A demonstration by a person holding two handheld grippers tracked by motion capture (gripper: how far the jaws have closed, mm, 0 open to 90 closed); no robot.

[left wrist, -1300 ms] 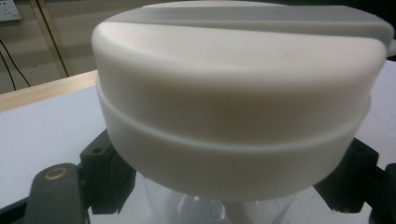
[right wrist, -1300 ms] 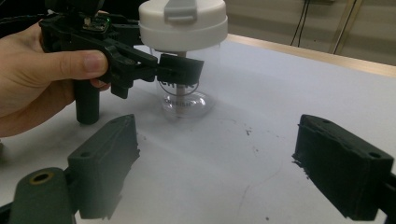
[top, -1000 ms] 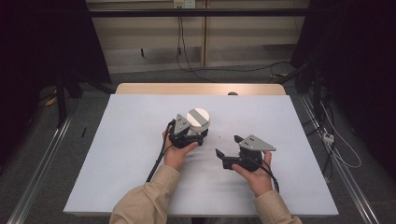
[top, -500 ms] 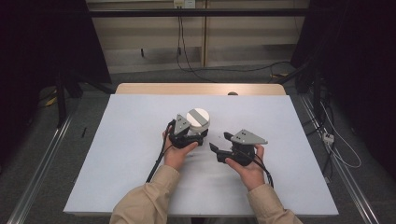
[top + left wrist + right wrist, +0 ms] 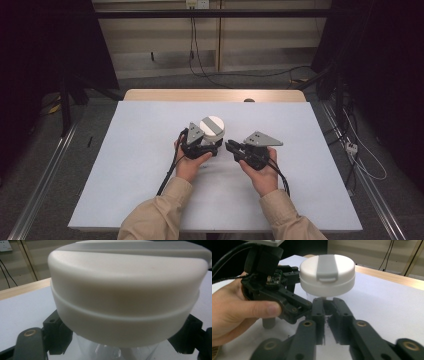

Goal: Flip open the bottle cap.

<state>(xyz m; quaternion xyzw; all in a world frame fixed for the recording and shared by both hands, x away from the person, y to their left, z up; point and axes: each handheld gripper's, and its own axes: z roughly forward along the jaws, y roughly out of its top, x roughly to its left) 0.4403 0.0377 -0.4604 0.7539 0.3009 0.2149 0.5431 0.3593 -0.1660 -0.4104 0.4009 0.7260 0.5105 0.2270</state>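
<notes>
Centrally on the white worktop (image 5: 125,165), the left claw (image 5: 207,148) is pinching a clear jar with a white round lid (image 5: 212,127); the right claw (image 5: 231,146), just beside, has just been closing, nothing between its jaws.

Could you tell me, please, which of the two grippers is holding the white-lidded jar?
The left gripper: its jaws clamp the clear jar under its white lid; the right gripper holds nothing.

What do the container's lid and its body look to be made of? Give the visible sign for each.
Lid: probably matte white plastic, smooth and moulded, with a grey band across the top. Body: clear glossy plastic or glass, see-through with bright reflections; which one cannot be told.
</notes>
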